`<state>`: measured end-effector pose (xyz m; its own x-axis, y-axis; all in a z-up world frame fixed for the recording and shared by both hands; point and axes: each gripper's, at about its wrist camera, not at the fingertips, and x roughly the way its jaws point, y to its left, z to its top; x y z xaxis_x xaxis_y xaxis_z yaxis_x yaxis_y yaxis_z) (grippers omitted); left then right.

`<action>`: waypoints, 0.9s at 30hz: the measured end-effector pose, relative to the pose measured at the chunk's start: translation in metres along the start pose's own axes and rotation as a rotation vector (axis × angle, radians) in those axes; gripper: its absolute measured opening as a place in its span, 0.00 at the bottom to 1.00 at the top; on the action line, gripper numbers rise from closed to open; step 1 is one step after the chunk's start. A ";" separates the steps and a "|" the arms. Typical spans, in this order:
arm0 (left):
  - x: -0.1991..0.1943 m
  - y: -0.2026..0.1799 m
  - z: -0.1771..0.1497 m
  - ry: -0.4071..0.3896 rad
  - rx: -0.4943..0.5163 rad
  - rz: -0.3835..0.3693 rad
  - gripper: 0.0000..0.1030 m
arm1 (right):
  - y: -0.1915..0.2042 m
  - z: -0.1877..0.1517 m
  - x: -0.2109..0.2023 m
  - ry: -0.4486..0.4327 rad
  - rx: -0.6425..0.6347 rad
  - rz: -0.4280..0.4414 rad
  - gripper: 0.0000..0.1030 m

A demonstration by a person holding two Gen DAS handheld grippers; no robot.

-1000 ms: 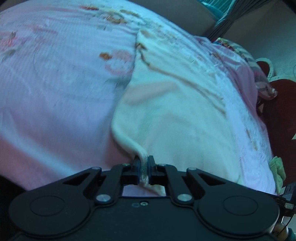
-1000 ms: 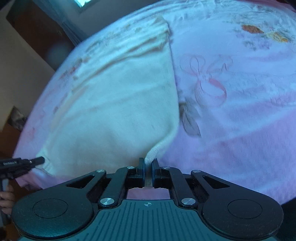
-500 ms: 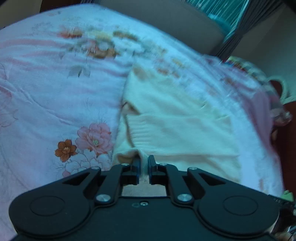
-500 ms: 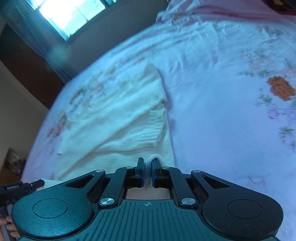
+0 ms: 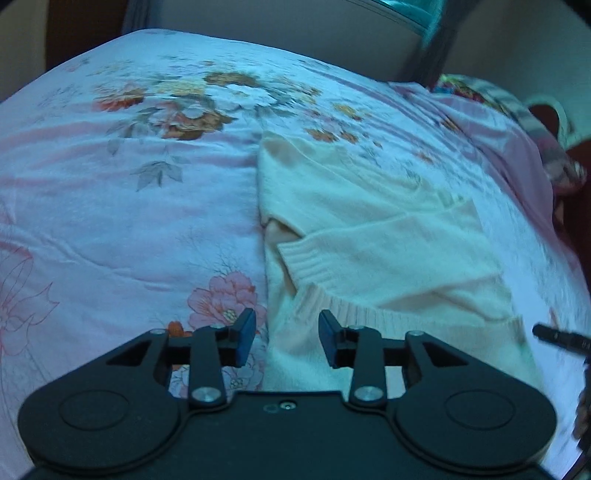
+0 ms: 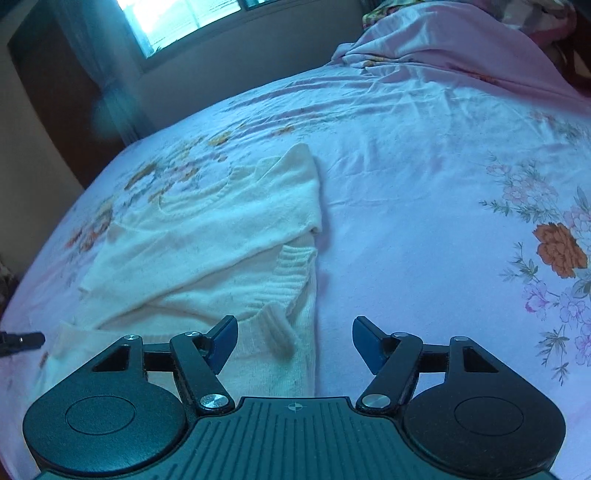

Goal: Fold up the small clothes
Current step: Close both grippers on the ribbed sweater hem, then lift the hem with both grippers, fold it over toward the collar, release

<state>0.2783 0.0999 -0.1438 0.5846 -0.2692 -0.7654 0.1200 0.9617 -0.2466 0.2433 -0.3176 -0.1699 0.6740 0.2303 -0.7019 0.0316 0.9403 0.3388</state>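
— Start on the left: what's the left black two-finger gripper (image 5: 287, 338) doing?

— Jaws spread wide, blue pads (image 5: 246, 341) showing, nothing between them. It hovers over the near edge of the cream knitted sweater (image 5: 373, 236), and whether a pad brushes the fabric I can't tell.

— And the sweater itself?

— It lies flat on the pink floral bedsheet (image 5: 110, 221), in the middle of the bed. Soft, fuzzy knit. A sleeve is folded across the body, with its ribbed cuff (image 5: 306, 258) pointing left. The ribbed hem (image 5: 369, 314) runs just beyond the fingertips. The sheet is smooth, lightly creased cotton, printed with pink, orange and brown flowers.

— Over to the right?

— The right black two-finger gripper (image 6: 294, 341) is wide apart too, wider if anything, and holds nothing. From its camera the sweater (image 6: 221, 229) sits left of centre; its left pad (image 6: 223, 341) sits over the knit, the right one over bare sheet (image 6: 424, 184). A small ribbed fold (image 6: 277, 328) of the hem stands up rumpled between the jaws, nearer the left pad.

— Anything at the frame's edge?

— The dark tip of the other tool (image 6: 22, 339) pokes in at far left. Beyond the bed, a bright window (image 6: 184, 18) and a bunched pink blanket (image 6: 461, 48) at the far right.
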 end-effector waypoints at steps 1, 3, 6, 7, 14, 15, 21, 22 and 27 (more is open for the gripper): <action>0.005 -0.004 -0.001 0.006 0.034 0.005 0.34 | 0.003 -0.003 0.001 0.004 -0.023 -0.004 0.67; 0.014 -0.011 -0.003 0.011 0.078 0.021 0.34 | 0.010 -0.007 0.004 0.012 -0.065 -0.012 0.57; 0.026 -0.015 -0.005 0.033 0.105 0.014 0.26 | 0.012 -0.009 0.011 0.028 -0.085 -0.017 0.44; 0.028 -0.017 -0.006 0.036 0.116 0.017 0.19 | 0.012 -0.009 0.014 0.032 -0.084 -0.019 0.44; 0.025 -0.021 -0.015 0.017 0.162 0.010 0.06 | 0.023 -0.008 0.027 0.069 -0.172 0.002 0.15; 0.023 -0.022 -0.015 0.013 0.166 0.006 0.05 | 0.024 -0.008 0.028 0.069 -0.181 0.002 0.13; 0.033 -0.021 -0.011 0.039 0.163 0.002 0.10 | 0.021 -0.003 0.041 0.093 -0.176 0.027 0.12; 0.034 -0.021 -0.010 0.040 0.160 0.003 0.13 | 0.022 -0.003 0.043 0.096 -0.177 0.028 0.12; 0.030 -0.024 -0.012 0.021 0.159 0.009 0.07 | 0.023 -0.005 0.039 0.088 -0.152 0.028 0.11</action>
<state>0.2835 0.0676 -0.1682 0.5697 -0.2600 -0.7797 0.2409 0.9598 -0.1440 0.2665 -0.2857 -0.1922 0.6053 0.2722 -0.7481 -0.1028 0.9586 0.2656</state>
